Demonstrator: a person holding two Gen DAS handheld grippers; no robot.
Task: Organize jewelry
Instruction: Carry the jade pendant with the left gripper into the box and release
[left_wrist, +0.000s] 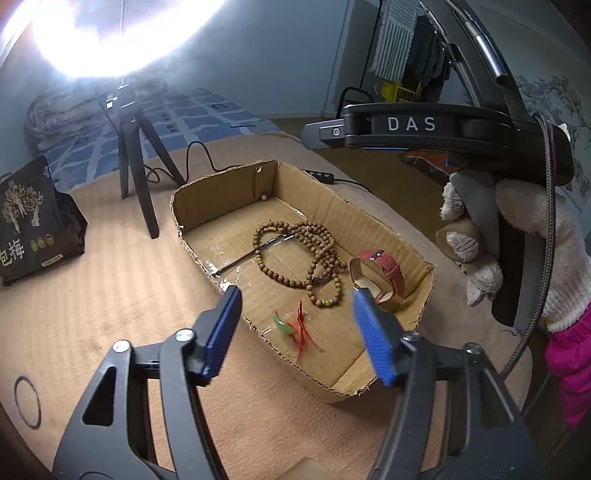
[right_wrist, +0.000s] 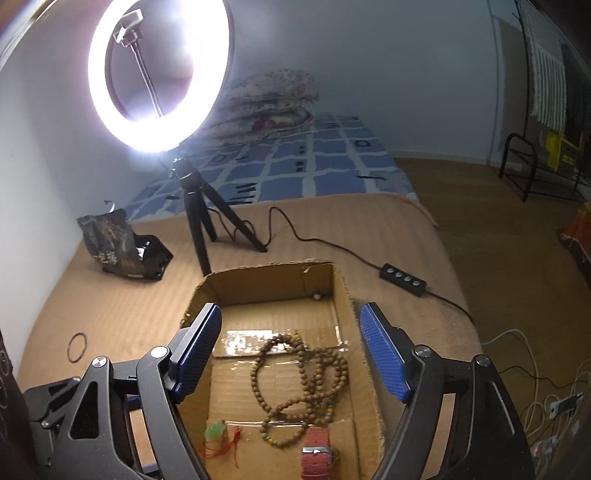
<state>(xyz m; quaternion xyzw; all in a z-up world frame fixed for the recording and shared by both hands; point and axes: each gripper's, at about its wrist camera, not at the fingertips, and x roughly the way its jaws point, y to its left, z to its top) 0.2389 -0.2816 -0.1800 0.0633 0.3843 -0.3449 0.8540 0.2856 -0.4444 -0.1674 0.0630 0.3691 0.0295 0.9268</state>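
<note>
A shallow cardboard box (left_wrist: 207, 199) (right_wrist: 258, 280) lies on the tan blanket. Inside lie a wooden bead necklace (left_wrist: 295, 254) (right_wrist: 303, 376), a red-strap watch (left_wrist: 384, 273) (right_wrist: 317, 458), a green pendant on red cord (left_wrist: 295, 325) (right_wrist: 218, 432) and a small pearl bead (left_wrist: 263, 197) (right_wrist: 316, 295) in the far corner. A thin dark ring (left_wrist: 27, 406) (right_wrist: 77, 347) lies on the blanket left of the box. My left gripper (left_wrist: 295, 328) is open and empty above the box's near end. My right gripper (right_wrist: 291, 354) is open and empty over the box; its body (left_wrist: 424, 125) shows in the left wrist view.
A ring light on a black tripod (left_wrist: 136, 166) (right_wrist: 199, 206) stands behind the box, its cable and control switch (right_wrist: 402, 278) running right. A black snack bag (left_wrist: 29, 221) (right_wrist: 118, 247) sits at the left. The blanket's right edge drops to the floor (right_wrist: 517, 258).
</note>
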